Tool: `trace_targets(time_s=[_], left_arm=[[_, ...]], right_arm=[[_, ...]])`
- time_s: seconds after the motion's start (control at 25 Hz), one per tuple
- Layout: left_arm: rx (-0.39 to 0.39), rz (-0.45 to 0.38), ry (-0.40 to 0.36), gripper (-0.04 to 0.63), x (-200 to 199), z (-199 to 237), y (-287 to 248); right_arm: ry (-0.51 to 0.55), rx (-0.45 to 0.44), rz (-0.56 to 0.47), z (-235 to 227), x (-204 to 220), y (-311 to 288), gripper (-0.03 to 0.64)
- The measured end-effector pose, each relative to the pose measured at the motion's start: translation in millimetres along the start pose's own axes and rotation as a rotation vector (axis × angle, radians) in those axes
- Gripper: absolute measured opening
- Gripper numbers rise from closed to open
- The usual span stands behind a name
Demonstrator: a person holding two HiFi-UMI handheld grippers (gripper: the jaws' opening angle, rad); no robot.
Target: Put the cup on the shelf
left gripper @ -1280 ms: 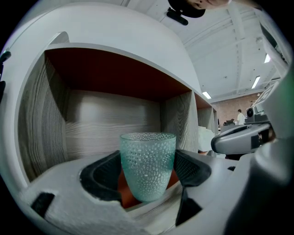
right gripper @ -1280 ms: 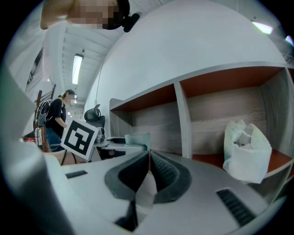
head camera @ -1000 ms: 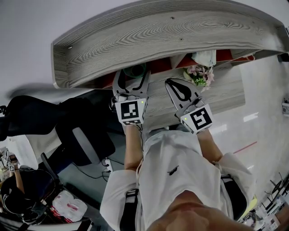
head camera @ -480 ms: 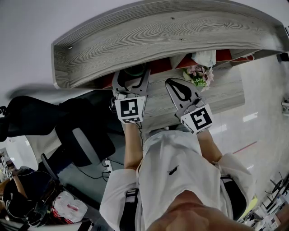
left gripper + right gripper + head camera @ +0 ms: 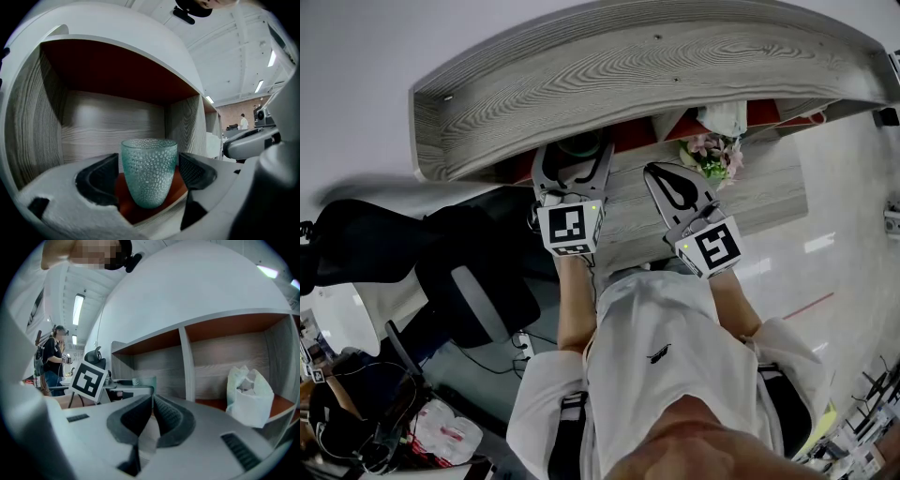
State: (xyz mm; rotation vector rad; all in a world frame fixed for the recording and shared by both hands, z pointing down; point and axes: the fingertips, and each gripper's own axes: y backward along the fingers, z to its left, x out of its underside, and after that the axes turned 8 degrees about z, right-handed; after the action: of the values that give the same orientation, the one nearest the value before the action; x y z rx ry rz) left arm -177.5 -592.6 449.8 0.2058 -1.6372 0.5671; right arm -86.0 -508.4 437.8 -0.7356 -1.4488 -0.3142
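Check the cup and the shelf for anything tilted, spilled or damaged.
Nothing stands out. The cup stands upright and whole on the reddish floor of the shelf, between the parted jaws of the left gripper; no spill shows.

— What's the room like?
— A white wall point(image 5: 366, 56) behind a grey wood-grain shelf point(image 5: 628, 84) with red-brown insides. There's pale, glossy floor point(image 5: 853, 206) at the head view's right.
— Other furniture? Light?
— A black office chair point(image 5: 511, 291) at the left. Long strip lights point(image 5: 77, 309) glow on a white ceiling point(image 5: 225, 61).
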Motion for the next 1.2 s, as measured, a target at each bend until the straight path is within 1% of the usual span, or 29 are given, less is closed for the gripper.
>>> trace_targets(time_s=[0.4, 0.72, 0.92, 0.96, 1.0, 1.04, 1.12, 1.2], left_arm=[[-0.004, 0.009, -0.005, 0.376, 1.8, -5.6, 21.7], [-0.019, -0.006, -0.018, 0.374, 3.2, -10.4, 65.4], [0.0, -0.024, -0.018, 0.367, -2.1, -17.2, 94.8], [-0.007, -0.033, -0.02, 0.329, -4.0, -17.1, 101.6], [-0.02, -0.043, -0.024, 0.234, -6.0, -16.3, 108.5], [-0.033, -0.053, -0.028, 0.186, -7.7, -15.5, 115.3], [-0.04, -0.066, -0.029, 0.125, -9.9, -15.2, 127.9], [-0.037, -0.075, -0.016, 0.079, -10.5, -15.8, 139.3]], right_arm=[[0.009, 0.013, -0.005, 5.1, -2.0, 11.2, 0.037], [0.021, 0.008, -0.019, 21.2, -3.9, 19.8, 0.037], [0.034, -0.001, -0.038, 34.9, -9.8, 26.3, 0.037], [0.038, -0.002, -0.043, 37.1, -11.5, 27.3, 0.037], [0.042, -0.003, -0.048, 39.0, -13.3, 28.3, 0.037], [0.047, -0.004, -0.053, 40.9, -15.3, 29.4, 0.037], [0.054, -0.004, -0.066, 44.9, -20.1, 32.1, 0.037], [0.058, -0.005, -0.081, 49.1, -24.9, 35.2, 0.037]])
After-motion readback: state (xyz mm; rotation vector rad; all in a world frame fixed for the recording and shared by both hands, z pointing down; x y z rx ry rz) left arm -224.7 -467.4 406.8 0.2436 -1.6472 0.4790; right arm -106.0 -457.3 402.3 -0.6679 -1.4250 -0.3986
